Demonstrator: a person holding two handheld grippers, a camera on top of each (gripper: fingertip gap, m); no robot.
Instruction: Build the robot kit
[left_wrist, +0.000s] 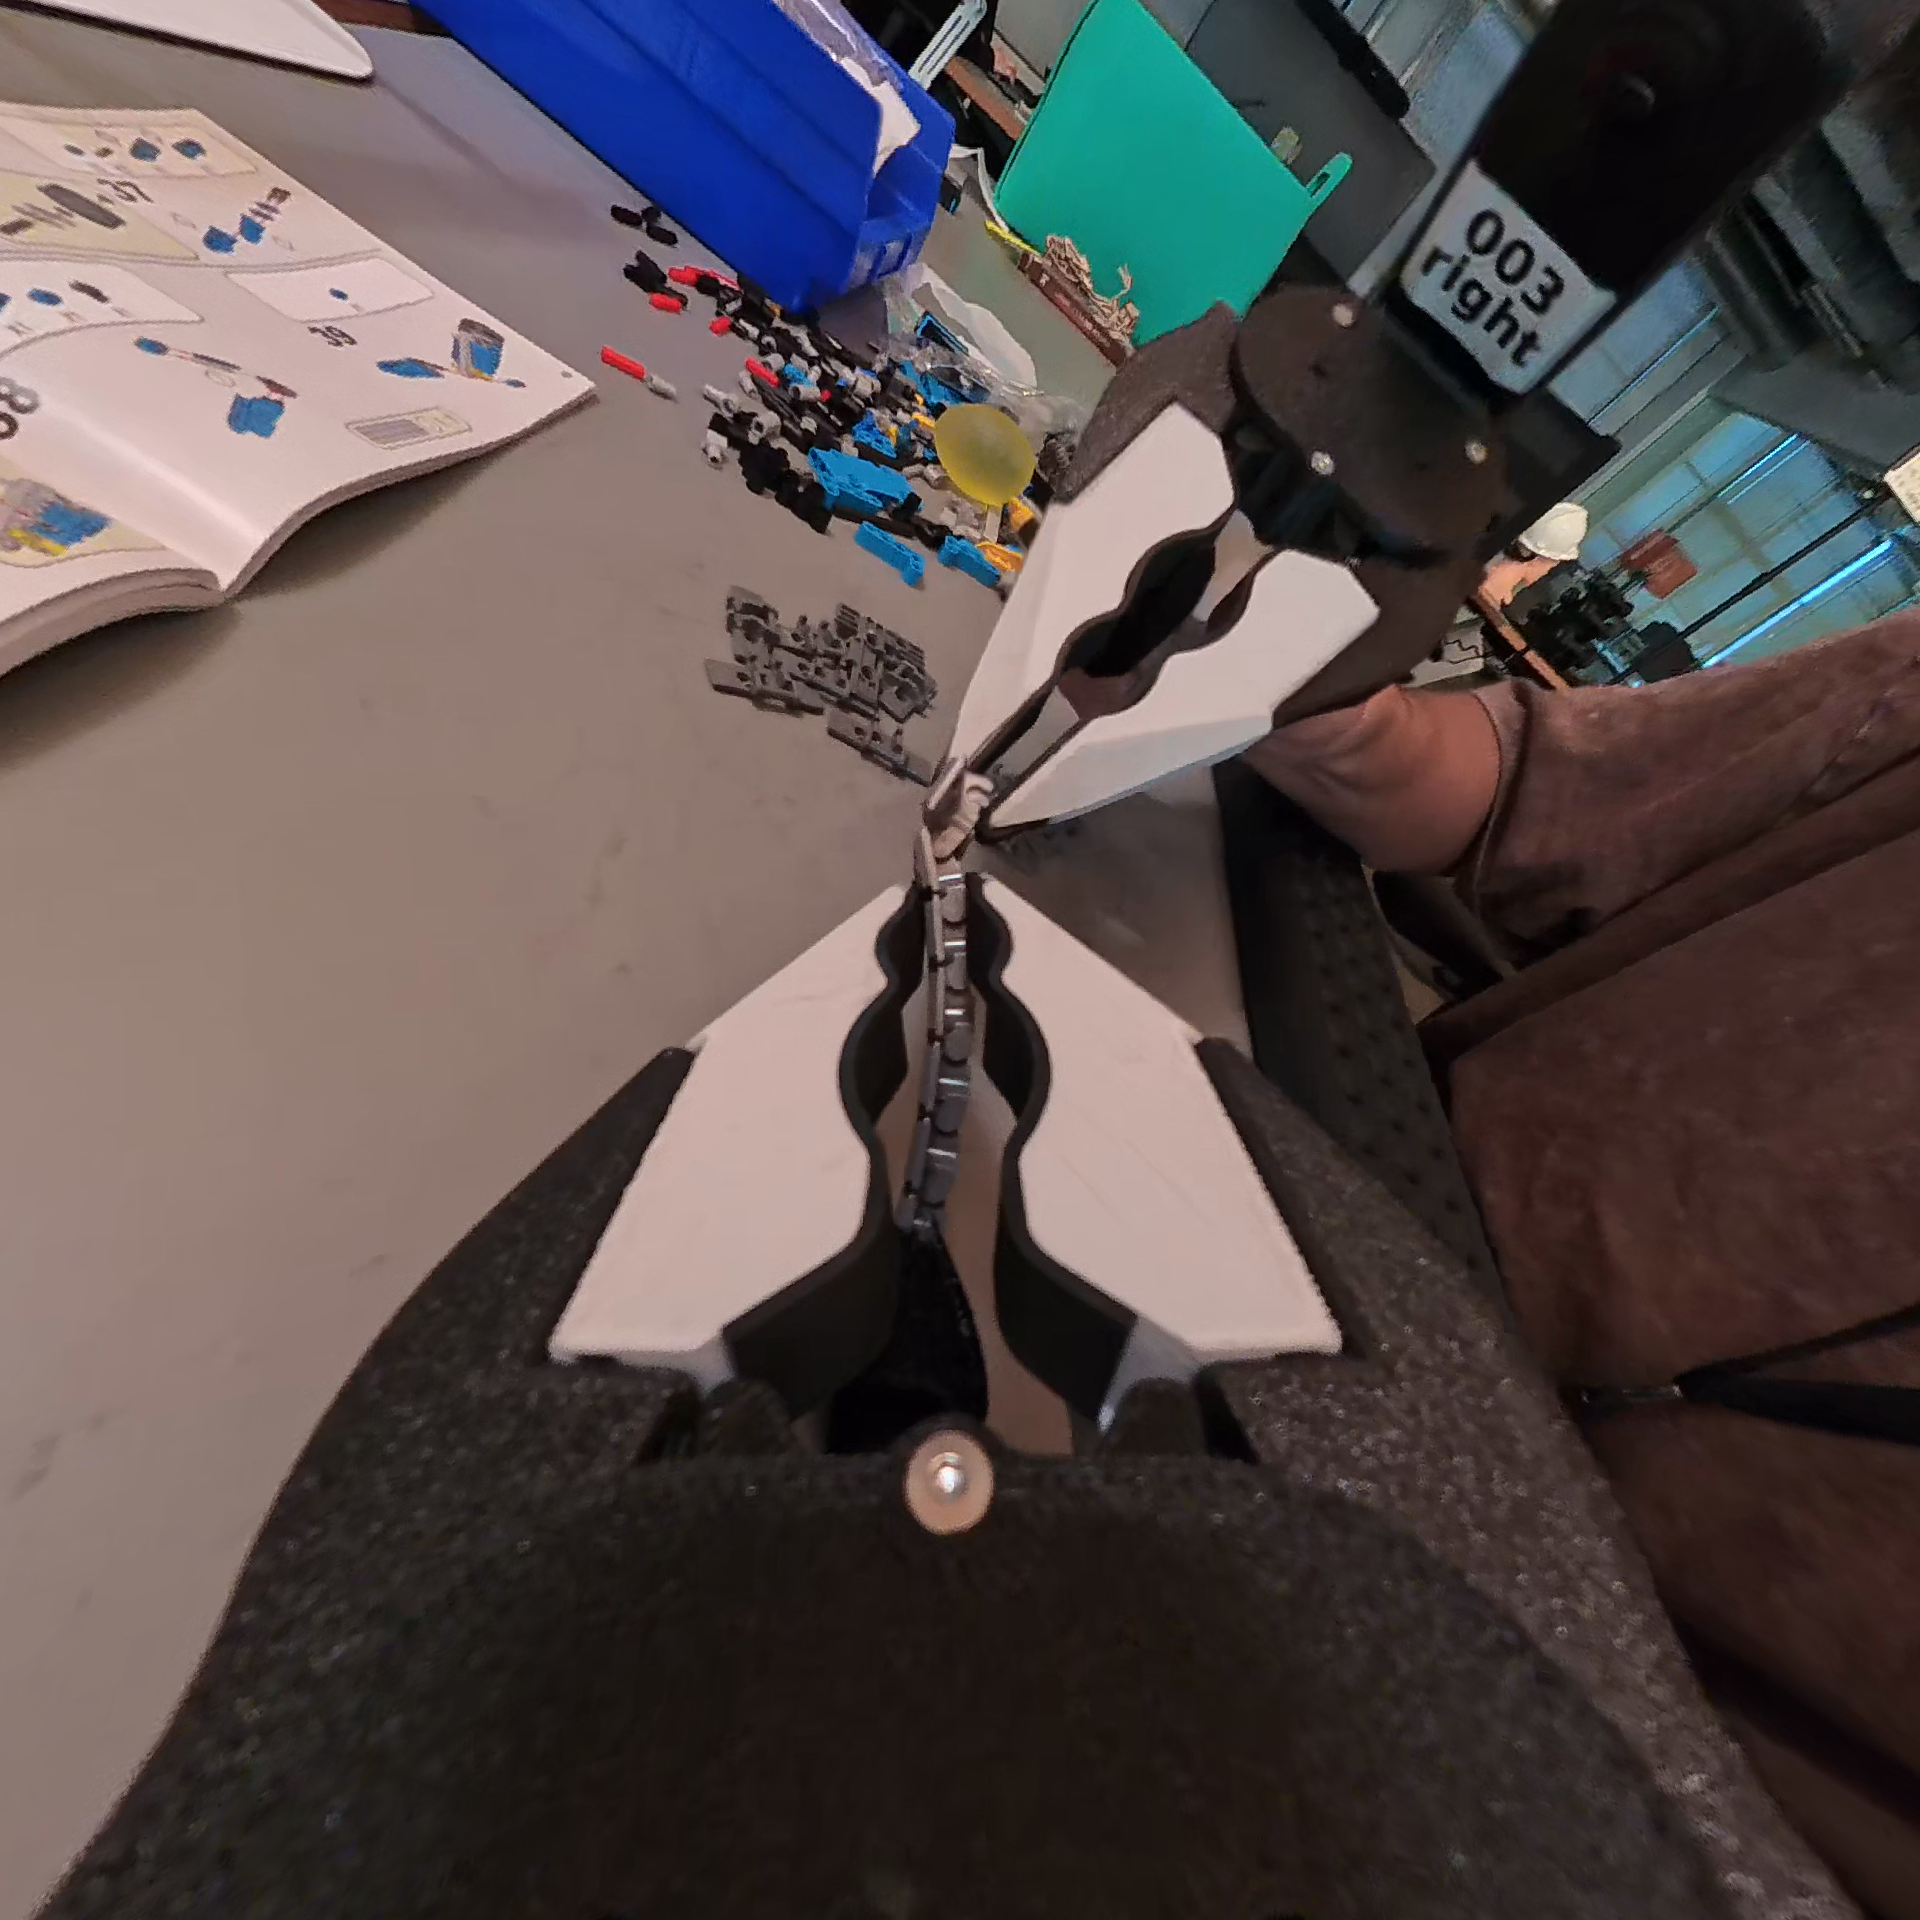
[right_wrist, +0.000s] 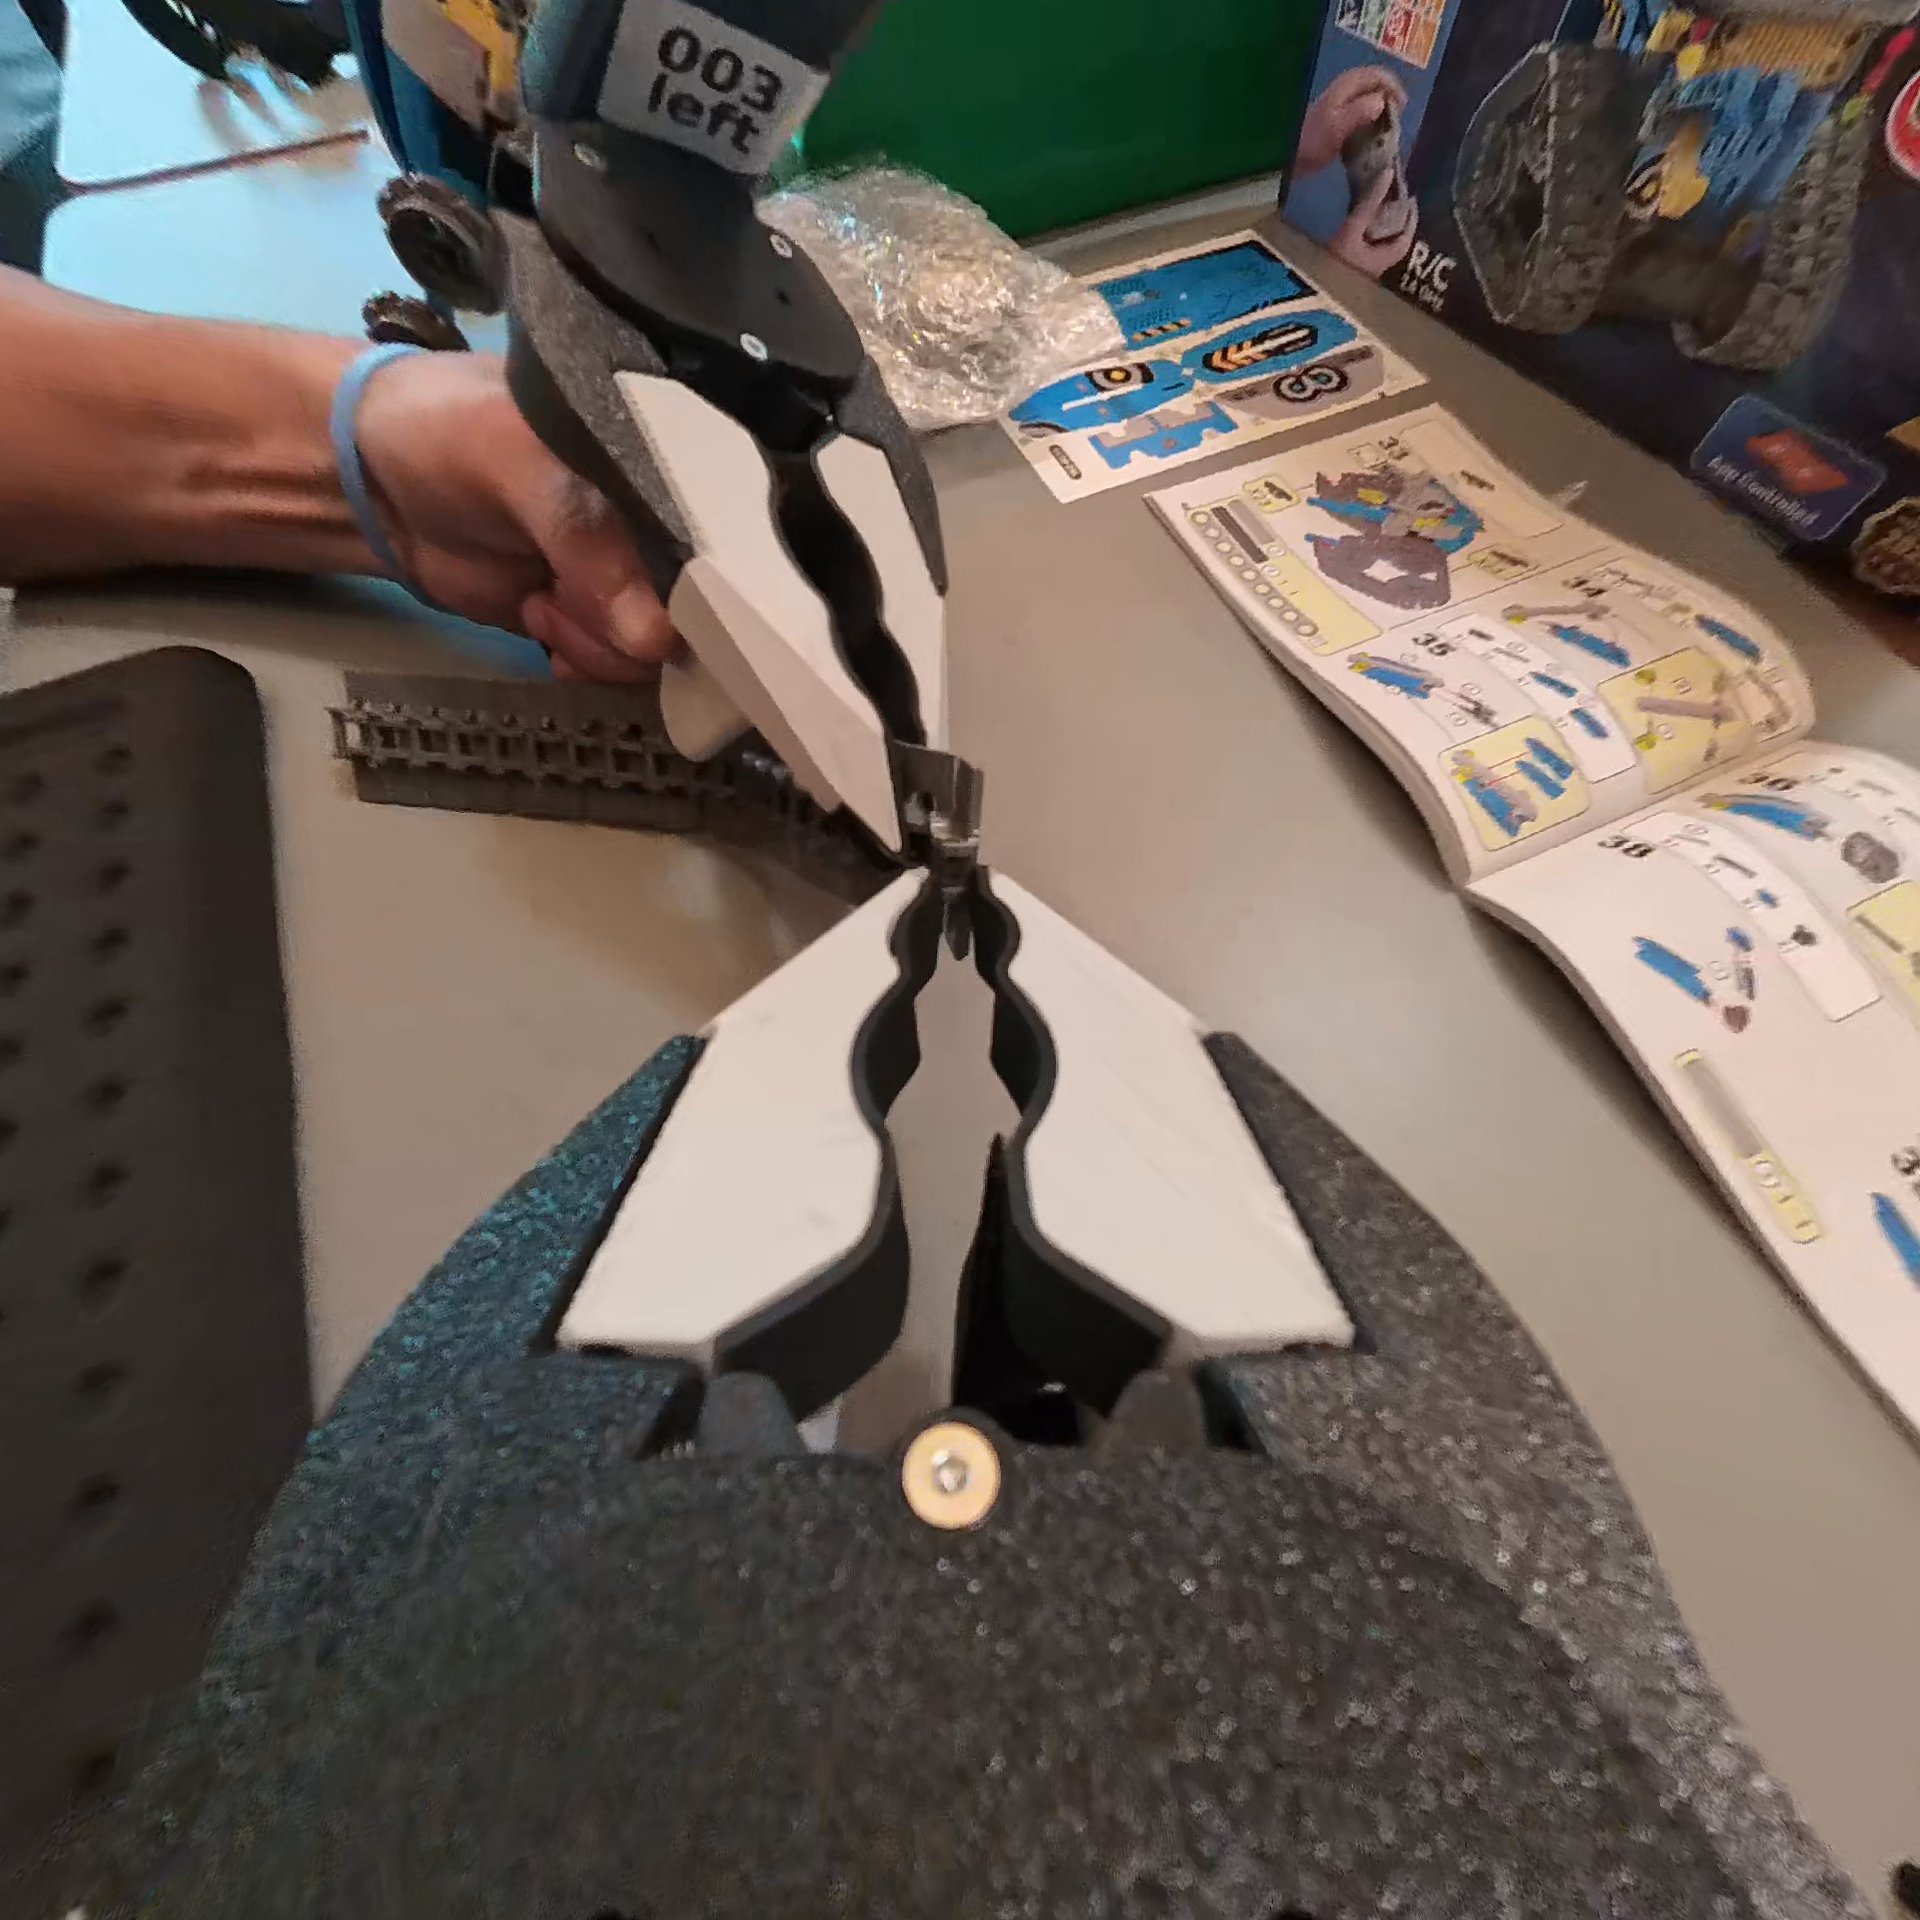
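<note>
Currently the left gripper (left_wrist: 940, 894) is pinched narrow on a grey linked track chain (left_wrist: 940, 1049), which runs back between its jaws. Right gripper (left_wrist: 971, 805) is closed on a single grey track link (right_wrist: 940, 795) at the chain's far tip; tips of both grippers nearly touch. Link looks seated against the chain end, can't tell if clipped. Loose grey links (left_wrist: 831, 665) lie on the grey table (left_wrist: 416, 831) far left of the tips, so more remain. A finished track strip (right_wrist: 540, 753) lies flat beside the left gripper. Open instruction booklet (right_wrist: 1558, 727) far right.
</note>
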